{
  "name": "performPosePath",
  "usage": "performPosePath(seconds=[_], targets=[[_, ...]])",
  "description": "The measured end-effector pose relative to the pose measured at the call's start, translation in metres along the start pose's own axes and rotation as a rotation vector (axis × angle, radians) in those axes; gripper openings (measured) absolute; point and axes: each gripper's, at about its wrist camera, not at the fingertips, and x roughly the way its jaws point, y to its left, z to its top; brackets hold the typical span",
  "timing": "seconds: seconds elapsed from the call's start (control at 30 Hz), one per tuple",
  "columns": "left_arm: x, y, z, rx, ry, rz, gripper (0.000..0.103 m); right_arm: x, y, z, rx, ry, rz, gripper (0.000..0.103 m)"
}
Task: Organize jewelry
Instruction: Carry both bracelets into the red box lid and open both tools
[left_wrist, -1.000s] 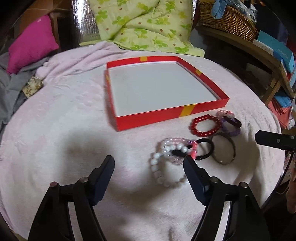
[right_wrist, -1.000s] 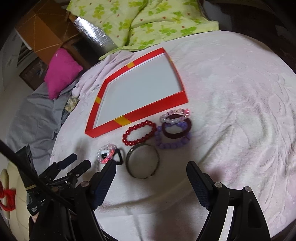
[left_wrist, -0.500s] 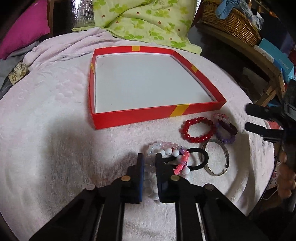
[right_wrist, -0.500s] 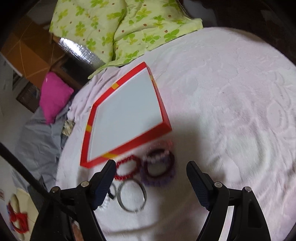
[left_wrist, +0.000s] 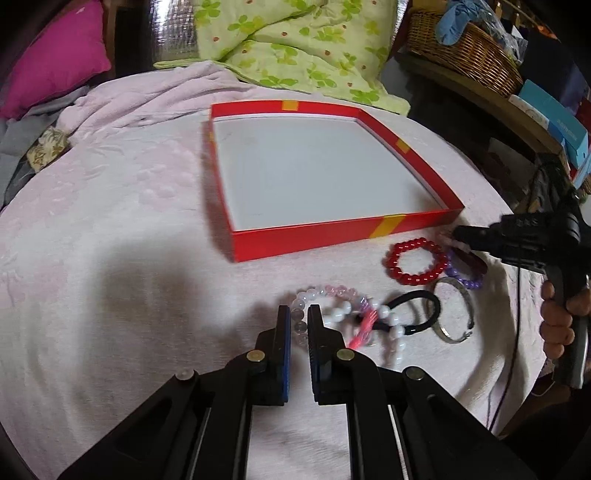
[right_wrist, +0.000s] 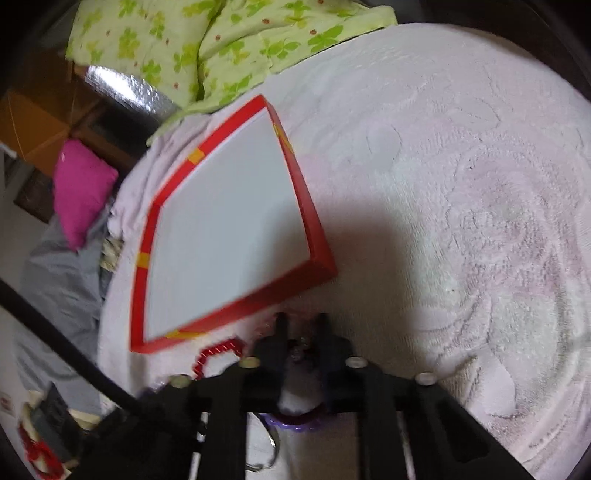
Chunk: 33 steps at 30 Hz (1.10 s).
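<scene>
A red tray with a white floor lies on the pink blanket; it also shows in the right wrist view. In front of it lie a red bead bracelet, a purple bead bracelet, a metal bangle, a black hair tie and a tangle of white and pink bead bracelets. My left gripper is shut on a clear bead of that tangle. My right gripper is nearly shut around a pink-and-dark beaded bracelet, above the purple bracelet. The right gripper also shows in the left wrist view.
A green floral quilt lies behind the tray. A magenta pillow sits at the far left. A wicker basket and boxes stand on a wooden shelf at the right. The blanket's edge drops off at the right.
My left gripper closed on the bead tangle and has stayed shut. My right gripper came down onto the bracelets by the tray corner and closed from wide open.
</scene>
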Motion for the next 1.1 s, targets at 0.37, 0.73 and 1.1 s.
performPosePath(seconds=[0.37,0.73,1.1], targets=[[-0.018,0.029,0.001,-0.074,-0.048,0.011,0.008,-0.043,0.018,-0.009,-0.074,-0.142,0.134,0.009],[-0.035,0.017,0.014,-0.066,-0.125,-0.045,0.008,-0.051,0.029,-0.007,-0.052,-0.154,0.152,0.011],[-0.020,0.038,0.006,-0.141,-0.027,-0.020,0.014,-0.017,-0.002,0.003,0.005,-0.038,0.027,0.055]])
